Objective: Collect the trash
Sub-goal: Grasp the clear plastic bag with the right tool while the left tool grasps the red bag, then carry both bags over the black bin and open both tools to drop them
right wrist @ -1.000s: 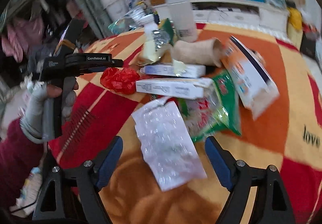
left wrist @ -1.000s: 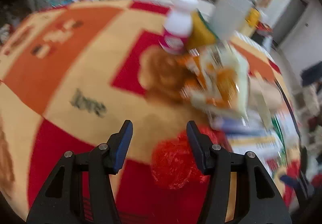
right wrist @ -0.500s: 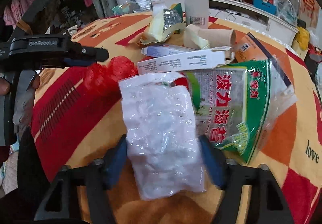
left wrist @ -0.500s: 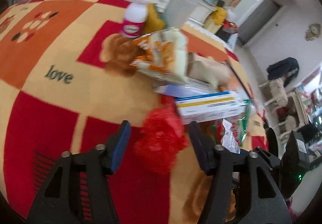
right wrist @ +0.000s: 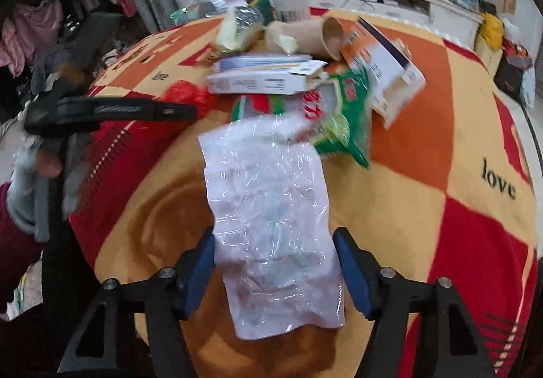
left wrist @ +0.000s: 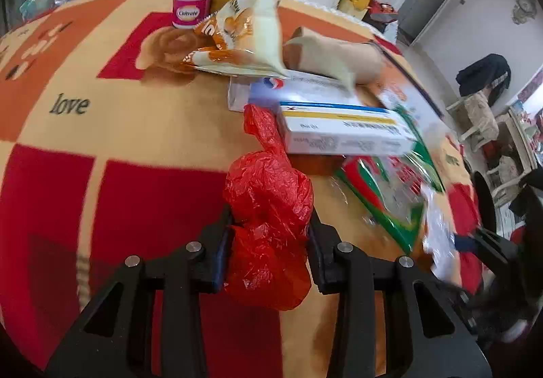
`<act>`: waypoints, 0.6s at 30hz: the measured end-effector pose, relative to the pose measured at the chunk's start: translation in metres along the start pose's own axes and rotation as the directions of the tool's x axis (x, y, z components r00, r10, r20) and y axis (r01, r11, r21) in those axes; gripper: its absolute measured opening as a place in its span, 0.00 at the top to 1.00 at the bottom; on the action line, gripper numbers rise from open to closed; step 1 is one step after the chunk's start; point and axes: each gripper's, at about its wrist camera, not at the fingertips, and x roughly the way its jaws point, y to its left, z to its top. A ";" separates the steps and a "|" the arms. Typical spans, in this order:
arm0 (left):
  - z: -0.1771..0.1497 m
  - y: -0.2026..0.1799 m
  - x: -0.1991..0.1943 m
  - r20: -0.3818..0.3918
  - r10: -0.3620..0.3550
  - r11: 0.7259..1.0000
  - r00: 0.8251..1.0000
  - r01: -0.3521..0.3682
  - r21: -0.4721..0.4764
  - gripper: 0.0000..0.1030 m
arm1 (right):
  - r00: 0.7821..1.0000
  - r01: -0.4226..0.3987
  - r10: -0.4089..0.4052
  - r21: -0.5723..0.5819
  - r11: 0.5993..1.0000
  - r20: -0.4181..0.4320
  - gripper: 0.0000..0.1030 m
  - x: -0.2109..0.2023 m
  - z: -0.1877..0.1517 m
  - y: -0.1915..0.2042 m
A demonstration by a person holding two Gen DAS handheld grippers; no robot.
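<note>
Crinkled red plastic bag [left wrist: 268, 228] pinched in left claw [left wrist: 269, 242]; right claw [right wrist: 276, 262] grips glossy clear wrapper [right wrist: 271, 218].

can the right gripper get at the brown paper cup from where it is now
Probably not directly. The right gripper has the clear plastic bag between its fingers, and the green snack bag and white boxes lie before the paper cup.

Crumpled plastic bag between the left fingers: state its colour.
Red; the crumpled plastic bag shows best in the left wrist view.
</note>
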 end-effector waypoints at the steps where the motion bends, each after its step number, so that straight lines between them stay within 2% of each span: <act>1: -0.005 -0.002 -0.006 0.008 -0.001 1.000 1.000 0.001 0.006 0.65 | 1.000 -0.004 0.004 0.011 1.000 -0.002 0.34 0.001 -0.003 -0.002; 6: -0.018 -0.018 -0.038 0.060 -0.014 1.000 0.998 0.013 0.028 0.65 | 0.999 0.016 -0.017 0.018 1.000 0.031 0.31 0.003 -0.003 0.000; 10: -0.017 -0.038 -0.055 0.105 -0.033 0.998 0.994 0.027 0.058 0.65 | 0.998 0.028 -0.029 0.026 0.999 0.056 0.33 0.001 -0.005 0.001; 12: -0.014 -0.047 -0.059 0.121 -0.044 0.997 0.992 0.035 0.075 0.65 | 0.997 0.018 -0.021 0.032 0.999 0.080 0.35 -0.008 -0.006 0.001; 18: -0.005 -0.076 -0.058 0.146 -0.089 0.991 0.985 0.073 0.109 0.65 | 0.986 0.077 -0.081 0.031 0.997 0.146 0.36 -0.039 -0.007 -0.004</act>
